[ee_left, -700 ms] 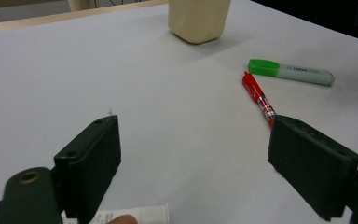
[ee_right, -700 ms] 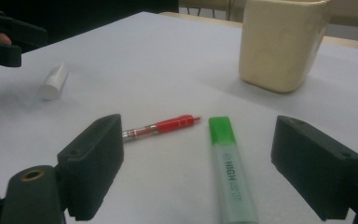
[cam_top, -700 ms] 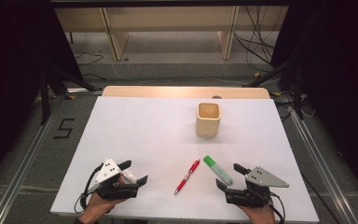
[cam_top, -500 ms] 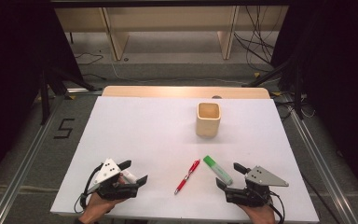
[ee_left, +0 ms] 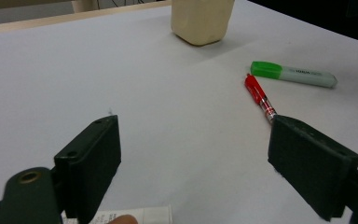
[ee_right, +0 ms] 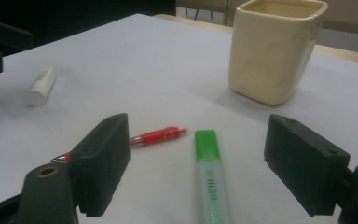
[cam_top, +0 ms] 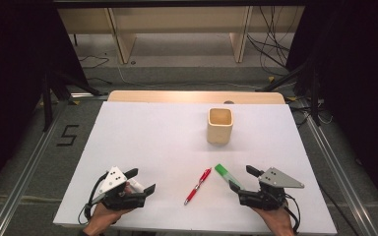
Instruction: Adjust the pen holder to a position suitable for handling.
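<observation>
White table [cam_top: 152, 142], grey floor [cam_top: 24, 162], dark room, left gripper [cam_top: 141, 181] and right gripper [cam_top: 241, 178] both wide, empty.

On the bench [cam_top: 152, 132] the pen [cam_top: 197, 186] lies just left of the highlighter [cam_top: 226, 175]; the cup [cam_top: 220, 126] stands behind both, and a small tube [cam_top: 136, 186] lies well left.

Matt white table [cam_top: 167, 142], smooth cream cup [cam_top: 220, 126], glossy plastic red pen [cam_top: 197, 186] and green highlighter [cam_top: 225, 175].
</observation>
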